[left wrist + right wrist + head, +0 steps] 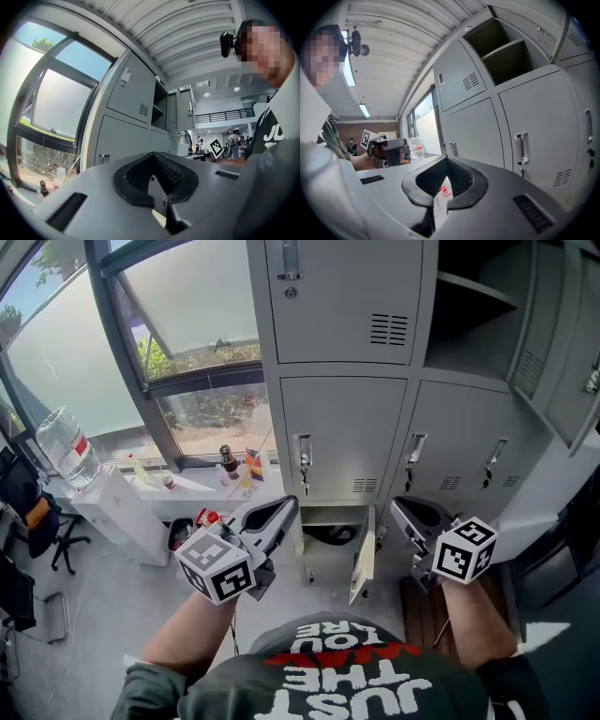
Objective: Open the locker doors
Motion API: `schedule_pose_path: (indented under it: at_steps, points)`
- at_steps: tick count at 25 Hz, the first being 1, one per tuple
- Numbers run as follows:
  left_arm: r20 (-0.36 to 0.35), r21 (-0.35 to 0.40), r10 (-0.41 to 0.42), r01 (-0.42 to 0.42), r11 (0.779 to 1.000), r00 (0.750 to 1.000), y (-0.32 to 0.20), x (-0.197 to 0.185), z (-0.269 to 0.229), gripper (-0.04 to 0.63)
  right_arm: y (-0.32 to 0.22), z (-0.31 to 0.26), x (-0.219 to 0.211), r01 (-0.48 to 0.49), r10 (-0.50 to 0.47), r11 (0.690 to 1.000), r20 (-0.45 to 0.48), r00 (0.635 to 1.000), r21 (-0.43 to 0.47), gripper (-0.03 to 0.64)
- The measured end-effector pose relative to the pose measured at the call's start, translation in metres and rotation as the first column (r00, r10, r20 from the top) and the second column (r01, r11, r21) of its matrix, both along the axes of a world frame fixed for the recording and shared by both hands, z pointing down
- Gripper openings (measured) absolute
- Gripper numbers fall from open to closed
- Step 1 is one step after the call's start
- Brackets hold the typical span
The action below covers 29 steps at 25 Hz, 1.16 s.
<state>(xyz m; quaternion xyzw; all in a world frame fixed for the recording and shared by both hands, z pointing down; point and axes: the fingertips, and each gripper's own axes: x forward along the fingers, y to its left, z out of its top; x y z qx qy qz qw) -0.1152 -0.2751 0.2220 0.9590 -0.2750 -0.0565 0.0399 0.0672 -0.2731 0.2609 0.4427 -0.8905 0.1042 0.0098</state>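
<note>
Far left, a clear water jug [66,446] stands on a white bench [117,498] by the window, and small bottles [228,463] line the sill. The grey lockers [342,442] fill the rest of my view. The top left door [337,296] is closed. The compartment to its right [469,296] stands open, with a bare shelf inside and its door [553,343] swung out to the right. The middle-row doors are closed, handles down. At floor level a small door [362,563] hangs ajar; something dark lies inside that I cannot make out.

My left claw [286,507] is clenched, its tips together with nothing between them. It points up at the lockers, well apart from any handle. My left forearm [183,629] reaches forward, the marker cube [217,565] on top.

My right claw [401,510] is also clenched on nothing and touches no door. It sits below the middle-row handle [413,460]. My right forearm [473,615] lies roughly parallel to the left.
</note>
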Motion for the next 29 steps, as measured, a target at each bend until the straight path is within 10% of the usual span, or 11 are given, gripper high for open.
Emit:
schedule_pose_path:
  at_steps: [29]
  points:
    - [-0.012, -0.024, 0.013, -0.013, 1.000, 1.000, 0.010, 0.003, 0.003, 0.005, 0.009, -0.006, 0.007, -0.021, 0.022, 0.999, -0.026, 0.999, 0.026, 0.032]
